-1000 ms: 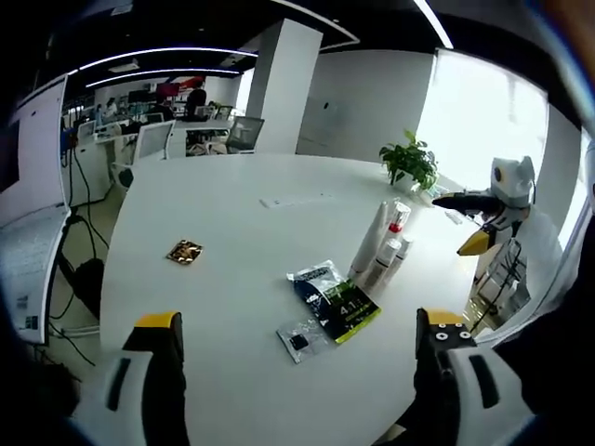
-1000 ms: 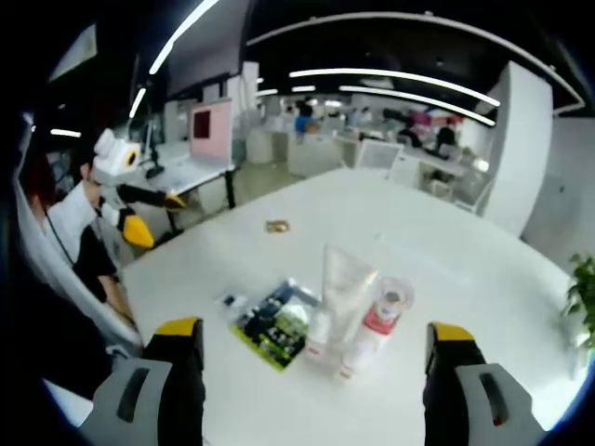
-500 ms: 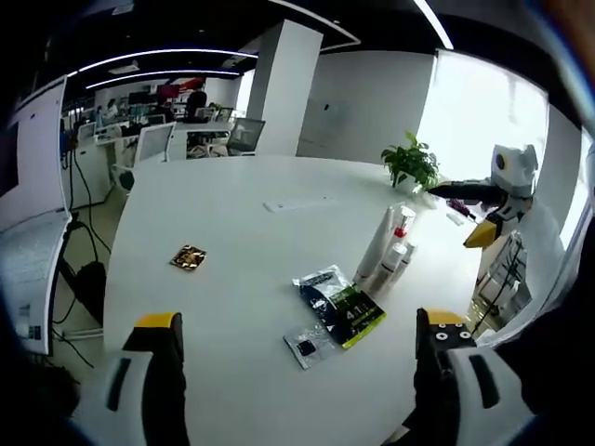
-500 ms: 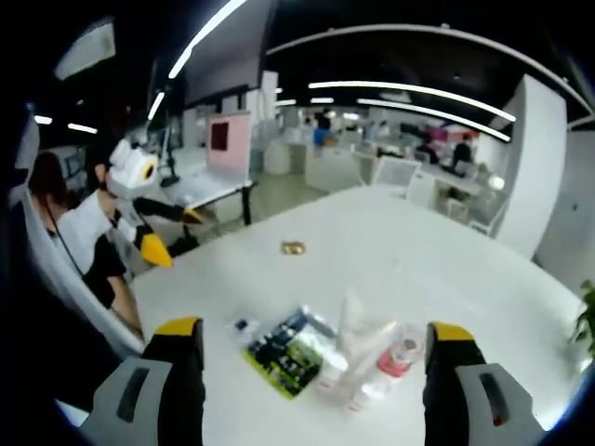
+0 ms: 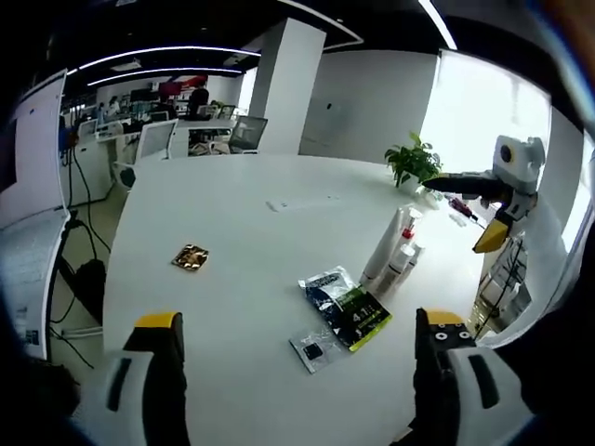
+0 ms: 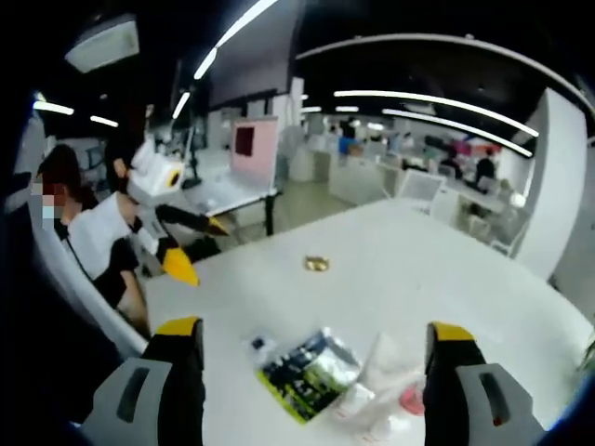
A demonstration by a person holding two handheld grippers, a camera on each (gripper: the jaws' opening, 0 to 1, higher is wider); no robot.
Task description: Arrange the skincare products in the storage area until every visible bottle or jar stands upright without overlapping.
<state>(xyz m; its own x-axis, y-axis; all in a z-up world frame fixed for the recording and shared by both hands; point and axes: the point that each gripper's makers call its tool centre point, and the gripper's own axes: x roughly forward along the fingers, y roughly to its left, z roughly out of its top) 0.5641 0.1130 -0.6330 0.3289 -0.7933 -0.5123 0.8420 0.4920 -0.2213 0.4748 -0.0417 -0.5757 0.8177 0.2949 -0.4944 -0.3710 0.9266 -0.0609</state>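
Observation:
A tight cluster of skincare products stands on the white table [image 5: 232,204]: a tall white tube [image 5: 379,247] and a bottle with a red collar [image 5: 403,243], with smaller white bottles beside them. In the right gripper view the tube [image 6: 381,358] and the red-collared bottle [image 6: 412,400] sit low between my jaws, blurred. My left gripper [image 5: 299,321] is open and empty, well short of the cluster. My right gripper [image 6: 316,327] is open and empty, raised above it. The right gripper [image 5: 491,197] appears past the table's right edge, and the left gripper [image 6: 177,232] at the left.
A green-and-black packet [image 5: 346,305] and a small clear sachet [image 5: 314,351] lie in front of the cluster. A gold sachet [image 5: 191,256] lies apart at the left. A potted plant [image 5: 412,160] stands at the far edge. A person [image 6: 98,237] sits at the table.
The right gripper view has tilted up, so the products have slid to its bottom edge. The right gripper hangs higher in the left gripper view. The products have not moved.

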